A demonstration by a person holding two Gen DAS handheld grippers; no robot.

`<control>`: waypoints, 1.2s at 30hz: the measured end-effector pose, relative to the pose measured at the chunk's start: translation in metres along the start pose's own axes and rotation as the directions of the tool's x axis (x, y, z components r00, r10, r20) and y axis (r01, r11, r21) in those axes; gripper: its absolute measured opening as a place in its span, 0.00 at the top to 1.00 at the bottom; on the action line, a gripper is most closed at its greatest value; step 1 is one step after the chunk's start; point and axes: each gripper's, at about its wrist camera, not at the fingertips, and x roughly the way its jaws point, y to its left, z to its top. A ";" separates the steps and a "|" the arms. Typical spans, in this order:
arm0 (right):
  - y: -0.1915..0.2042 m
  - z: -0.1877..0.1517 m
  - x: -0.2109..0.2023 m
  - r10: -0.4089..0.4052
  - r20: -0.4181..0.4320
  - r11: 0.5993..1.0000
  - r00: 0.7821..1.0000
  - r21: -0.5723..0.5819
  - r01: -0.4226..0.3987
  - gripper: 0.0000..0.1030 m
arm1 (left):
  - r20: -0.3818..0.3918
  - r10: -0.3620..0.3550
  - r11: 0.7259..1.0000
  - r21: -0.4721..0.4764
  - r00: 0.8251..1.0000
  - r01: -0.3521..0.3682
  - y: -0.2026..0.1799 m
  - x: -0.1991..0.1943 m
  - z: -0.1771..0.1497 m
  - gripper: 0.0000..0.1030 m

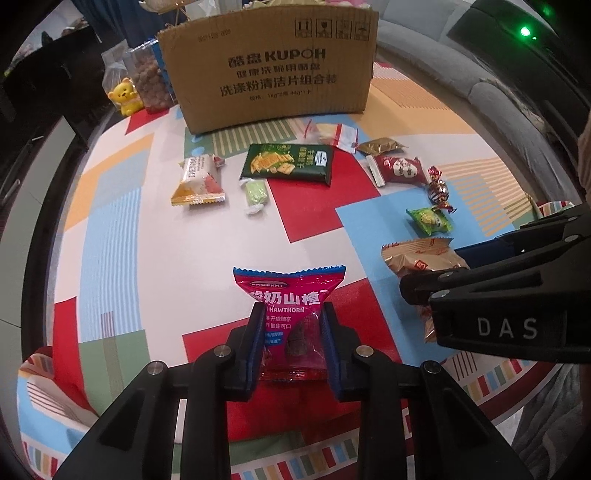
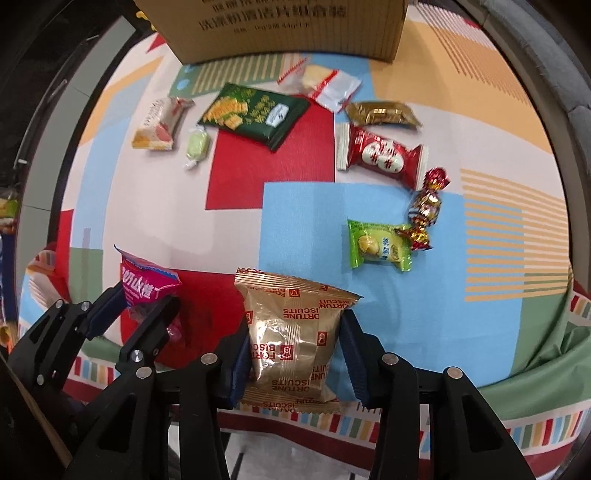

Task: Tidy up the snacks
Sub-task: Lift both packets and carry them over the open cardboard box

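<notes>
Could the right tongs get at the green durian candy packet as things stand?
Probably not yet: the right tongs are shut on the gold biscuit packet. The green candy packet lies uncovered, only a foil-wrapped sweet touching its corner.

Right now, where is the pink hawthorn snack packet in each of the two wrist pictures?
Left wrist view: the pink hawthorn packet is at bottom centre, pinched between the left gripper fingers.
Right wrist view: the same packet is at lower left, in that gripper seen from the side.
Shared landmark: the cardboard box at the top of both views.
</notes>
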 end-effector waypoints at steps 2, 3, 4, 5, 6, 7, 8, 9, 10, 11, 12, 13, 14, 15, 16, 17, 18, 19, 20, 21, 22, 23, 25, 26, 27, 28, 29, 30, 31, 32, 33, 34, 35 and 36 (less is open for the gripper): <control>0.000 0.003 -0.008 0.001 0.016 1.000 1.000 -0.008 -0.001 0.56 | 0.004 0.009 1.000 -0.004 1.000 -0.009 -0.001 -0.005 0.002 0.72; 0.000 0.003 -0.013 0.002 0.027 1.000 1.000 -0.013 -0.002 0.56 | 0.004 0.010 1.000 -0.014 1.000 -0.010 0.001 -0.008 0.004 0.72; 0.000 0.004 -0.016 0.002 0.036 1.000 0.999 -0.016 -0.001 0.56 | 0.002 0.005 1.000 -0.027 1.000 -0.005 0.002 -0.010 0.005 0.72; 0.001 -0.003 -0.028 0.001 0.047 1.000 0.999 -0.021 0.000 0.56 | -0.002 -0.001 0.999 -0.048 1.000 0.001 0.005 -0.013 0.007 0.72; 0.000 -0.003 -0.031 0.002 0.056 1.000 0.998 -0.024 0.000 0.56 | -0.003 0.000 0.998 -0.061 1.000 0.000 0.007 -0.015 0.008 0.72; -0.002 -0.003 -0.035 0.001 0.068 1.000 0.998 -0.029 0.001 0.56 | -0.004 0.005 0.998 -0.069 1.000 -0.005 0.008 -0.018 0.010 0.72; -0.002 -0.003 -0.039 0.000 0.079 0.999 0.997 -0.032 0.003 0.56 | -0.006 0.009 0.997 -0.078 1.000 -0.009 0.009 -0.020 0.011 0.72; -0.002 -0.004 -0.043 -0.002 0.087 0.999 0.996 -0.035 0.005 0.56 | -0.008 0.008 0.996 -0.088 1.000 -0.009 0.010 -0.023 0.013 0.72; -0.005 -0.003 -0.047 -0.004 0.097 0.999 0.995 -0.040 0.008 0.56 | -0.010 0.006 0.995 -0.096 1.000 -0.007 0.012 -0.025 0.014 0.72; -0.005 -0.002 -0.053 -0.005 0.107 0.999 0.994 -0.043 0.009 0.56 | -0.011 0.007 0.994 -0.108 1.000 -0.008 0.013 -0.028 0.018 0.72; -0.006 0.000 -0.057 -0.006 0.115 0.999 0.993 -0.046 0.011 0.56 | -0.009 0.010 0.994 -0.112 1.000 -0.011 0.014 -0.031 0.020 0.72; -0.007 0.000 -0.062 -0.006 0.125 0.999 0.992 -0.049 0.012 0.56 | -0.005 0.014 0.993 -0.114 1.000 -0.014 0.015 -0.034 0.023 0.72; -0.007 0.001 -0.066 -0.008 0.135 0.998 0.991 -0.053 0.015 0.56 | 0.000 0.016 0.993 -0.116 1.000 -0.016 0.015 -0.037 0.026 0.72; -0.007 0.003 -0.069 -0.011 0.145 0.998 0.989 -0.059 0.020 0.56 | 0.004 0.018 0.992 -0.122 1.000 -0.017 0.016 -0.041 0.030 0.72; -0.005 0.006 -0.068 -0.015 0.157 0.998 0.987 -0.063 0.026 0.56 | 0.006 0.017 0.992 -0.127 1.000 -0.016 0.017 -0.044 0.033 0.72; -0.006 0.007 -0.071 -0.018 0.167 0.997 0.986 -0.066 0.029 0.56 | 0.008 0.016 0.991 -0.132 1.000 -0.015 0.018 -0.047 0.036 0.72; -0.006 0.007 -0.077 -0.021 0.179 0.997 0.984 -0.071 0.034 0.56 | 0.011 0.017 0.991 -0.136 1.000 -0.015 0.020 -0.050 0.040 0.72; -0.007 0.009 -0.077 -0.021 0.185 0.997 0.982 -0.072 0.035 0.56 | 0.012 0.018 0.990 -0.138 1.000 -0.016 0.020 -0.053 0.044 0.72; -0.005 0.014 -0.076 -0.022 0.193 0.997 0.981 -0.075 0.037 0.56 | 0.013 0.020 0.990 -0.140 1.000 -0.018 0.021 -0.055 0.048 0.72; -0.004 0.018 -0.076 -0.021 0.200 0.996 0.980 -0.076 0.037 0.56 | 0.021 0.021 0.990 -0.143 1.000 -0.018 0.021 -0.057 0.051 0.72; -0.003 0.022 -0.077 -0.018 0.210 0.996 0.978 -0.078 0.035 0.56 | 0.023 0.019 0.989 -0.146 1.000 -0.016 0.022 -0.059 0.053 0.72; -0.003 0.025 -0.080 -0.017 0.220 0.996 0.975 -0.080 0.035 0.56 | 0.023 0.019 0.989 -0.147 1.000 -0.016 0.022 -0.061 0.057 0.72; -0.002 0.031 -0.089 -0.016 0.244 0.996 0.970 -0.085 0.038 0.56 | 0.027 0.025 0.989 -0.146 0.999 -0.020 0.022 -0.064 0.063 0.72; -0.002 0.033 -0.093 -0.016 0.255 0.995 0.967 -0.089 0.040 0.56 | 0.032 0.025 0.989 -0.147 0.999 -0.020 0.023 -0.065 0.066 0.72; -0.002 0.036 -0.099 -0.017 0.268 0.995 0.963 -0.093 0.043 0.56 | 0.036 0.023 0.988 -0.153 0.999 -0.017 0.024 -0.068 0.070 0.72; -0.001 0.039 -0.103 -0.017 0.278 0.994 0.960 -0.096 0.046 0.56 | 0.040 0.022 0.987 -0.157 0.999 -0.015 0.025 -0.069 0.074 0.72; -0.001 0.042 -0.108 -0.018 0.290 0.994 0.957 -0.100 0.049 0.56 | 0.043 0.021 0.987 -0.159 0.999 -0.014 0.026 -0.071 0.077 0.72; -0.001 0.046 -0.113 -0.019 0.304 0.993 0.952 -0.103 0.053 0.56 | 0.049 0.022 0.987 -0.160 0.999 -0.014 0.027 -0.073 0.080 0.72; 0.000 0.049 -0.117 -0.021 0.315 0.993 0.949 -0.105 0.057 0.56 | 0.058 0.023 0.987 -0.159 0.998 -0.014 0.028 -0.076 0.085 0.72; 0.000 0.051 -0.120 -0.022 0.322 0.992 0.946 -0.107 0.060 0.56 | 0.063 0.024 0.987 -0.158 0.998 -0.014 0.028 -0.078 0.088 0.72; 0.000 0.054 -0.123 -0.022 0.329 0.992 0.944 -0.108 0.061 0.56 | 0.070 0.027 0.988 -0.156 0.997 -0.016 0.029 -0.080 0.093 0.72; 0.000 0.058 -0.126 -0.024 0.339 0.992 0.940 -0.108 0.064 0.56 | 0.078 0.028 0.988 -0.156 0.997 -0.016 0.031 -0.082 0.099 0.72; -0.001 0.061 -0.129 -0.025 0.346 0.992 0.938 -0.108 0.066 0.56 | 0.083 0.029 0.987 -0.157 0.996 -0.016 0.031 -0.084 0.104 0.72; -0.001 0.064 -0.131 -0.026 0.352 0.992 0.936 -0.106 0.068 0.56 | 0.088 0.030 0.987 -0.158 0.996 -0.016 0.033 -0.085 0.109 0.72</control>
